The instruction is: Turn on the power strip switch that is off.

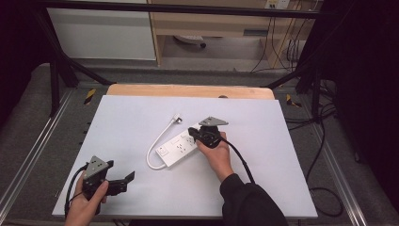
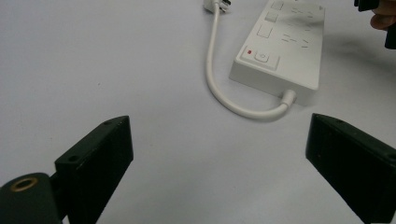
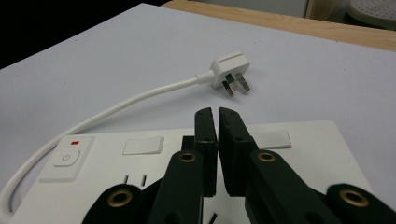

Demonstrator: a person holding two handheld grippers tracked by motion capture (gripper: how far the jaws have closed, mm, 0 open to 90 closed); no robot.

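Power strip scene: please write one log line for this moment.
right gripper: shut, over power strip | left gripper: open, empty | plug: on table

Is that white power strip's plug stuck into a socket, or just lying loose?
Loose. The plug lies on the white table with its metal prongs bare, beyond the power strip.

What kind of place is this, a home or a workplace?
Probably a lab recording station: a white board framed by black metal struts, a wooden desk behind, loose cables on the grey floor.
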